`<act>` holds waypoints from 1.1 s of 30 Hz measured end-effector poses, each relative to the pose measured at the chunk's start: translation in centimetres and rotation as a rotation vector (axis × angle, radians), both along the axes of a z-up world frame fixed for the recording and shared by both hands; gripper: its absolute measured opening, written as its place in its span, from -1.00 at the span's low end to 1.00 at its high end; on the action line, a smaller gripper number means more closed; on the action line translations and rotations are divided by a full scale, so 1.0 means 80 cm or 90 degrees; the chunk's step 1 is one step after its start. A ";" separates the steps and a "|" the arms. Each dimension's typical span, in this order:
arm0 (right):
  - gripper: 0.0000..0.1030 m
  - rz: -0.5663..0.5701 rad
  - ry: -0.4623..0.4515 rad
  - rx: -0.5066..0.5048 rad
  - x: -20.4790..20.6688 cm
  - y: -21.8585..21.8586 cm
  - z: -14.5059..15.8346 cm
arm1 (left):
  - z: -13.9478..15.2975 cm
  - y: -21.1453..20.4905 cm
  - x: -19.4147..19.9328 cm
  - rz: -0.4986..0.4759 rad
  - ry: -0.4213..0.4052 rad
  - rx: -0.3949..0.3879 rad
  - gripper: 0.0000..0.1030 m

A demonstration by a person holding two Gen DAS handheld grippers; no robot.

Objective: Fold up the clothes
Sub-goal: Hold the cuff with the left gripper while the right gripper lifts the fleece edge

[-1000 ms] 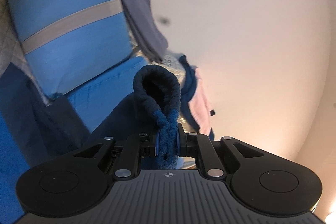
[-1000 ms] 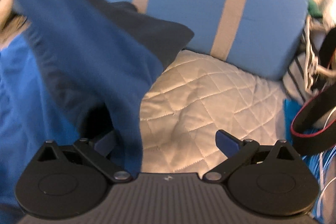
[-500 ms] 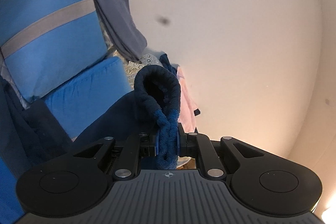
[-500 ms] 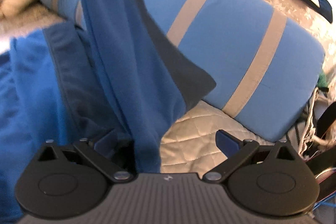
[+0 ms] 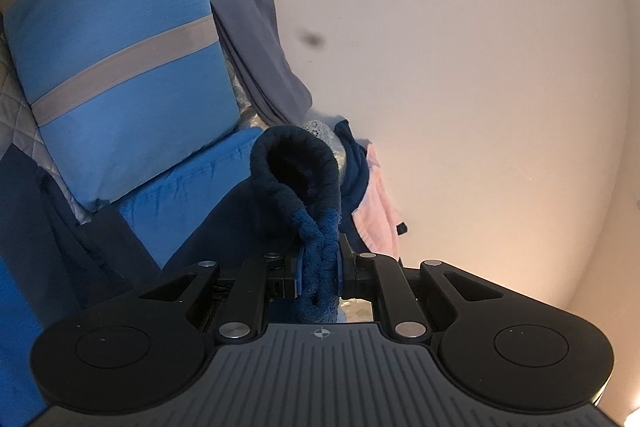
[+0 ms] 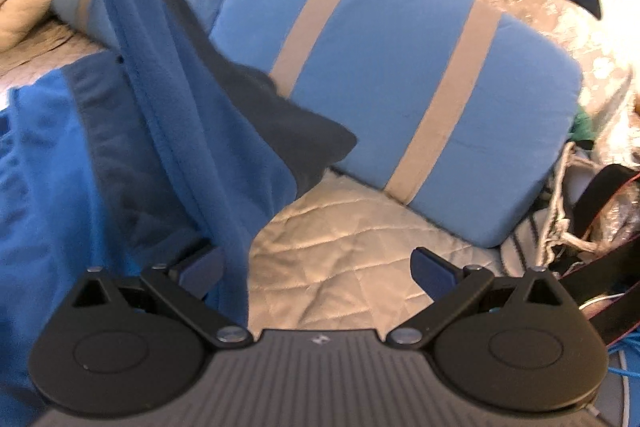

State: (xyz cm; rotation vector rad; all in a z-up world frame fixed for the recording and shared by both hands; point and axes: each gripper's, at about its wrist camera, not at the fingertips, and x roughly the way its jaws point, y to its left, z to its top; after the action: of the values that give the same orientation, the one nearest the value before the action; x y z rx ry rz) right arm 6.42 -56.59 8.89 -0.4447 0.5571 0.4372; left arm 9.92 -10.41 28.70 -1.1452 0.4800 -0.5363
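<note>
Left gripper (image 5: 319, 269) pressed together on a bunched fold of the blue fleece (image 5: 298, 187), pointing level toward a pale wall (image 5: 460, 87); fleece looping up in front of the fingers, then trailing down to the left. Right gripper (image 6: 316, 263) spread wide, pads touching nothing firmly; a strip of the same fleece (image 6: 192, 131) hanging taut past the left finger (image 6: 196, 263), the rest heaped at left on the quilt (image 6: 340, 267). Striped blue pillow (image 6: 400, 75) lying just behind on the quilt. Grey garment (image 5: 260, 55) and pink cloth (image 5: 374, 211) piled against the wall. No readable writing or brand anywhere; only a small crosshair mark on each gripper body.
</note>
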 end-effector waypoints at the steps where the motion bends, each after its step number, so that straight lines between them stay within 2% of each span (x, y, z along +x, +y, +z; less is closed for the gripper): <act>1: 1.00 0.014 0.010 0.003 -0.002 -0.003 -0.001 | 0.000 0.000 -0.002 -0.002 -0.001 0.000 -0.73; 4: 1.00 0.035 0.021 0.004 -0.007 0.009 -0.004 | 0.002 0.001 -0.004 -0.005 -0.002 0.002 -0.73; 10: 1.00 0.045 -0.004 -0.023 -0.003 0.061 -0.017 | 0.003 0.004 -0.009 -0.006 -0.001 0.013 -0.73; 12: 1.00 0.024 -0.016 -0.044 0.005 0.078 -0.023 | 0.003 0.008 -0.011 -0.006 0.000 0.023 -0.73; 17: 1.00 -0.072 -0.028 -0.028 0.029 0.072 -0.020 | -0.007 0.030 -0.018 -0.003 0.002 0.071 -0.73; 19: 1.00 -0.115 -0.020 0.003 0.038 0.057 -0.014 | -0.017 0.041 -0.018 -0.004 0.006 0.095 -0.73; 23: 1.00 -0.174 0.015 0.058 0.053 0.029 -0.011 | -0.053 0.055 -0.019 -0.015 0.003 0.180 -0.73; 26: 1.00 -0.204 0.040 0.067 0.063 0.025 -0.018 | -0.091 0.065 -0.019 -0.033 0.014 0.243 -0.73; 33: 1.00 -0.226 0.078 0.073 0.075 0.020 -0.028 | -0.191 0.092 -0.013 -0.089 0.114 0.361 -0.73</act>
State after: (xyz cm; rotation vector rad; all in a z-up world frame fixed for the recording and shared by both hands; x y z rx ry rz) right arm 12.45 -54.96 6.61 -0.2036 0.7105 0.1540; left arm 8.89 -3.02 13.45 -0.6188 0.8120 -0.3821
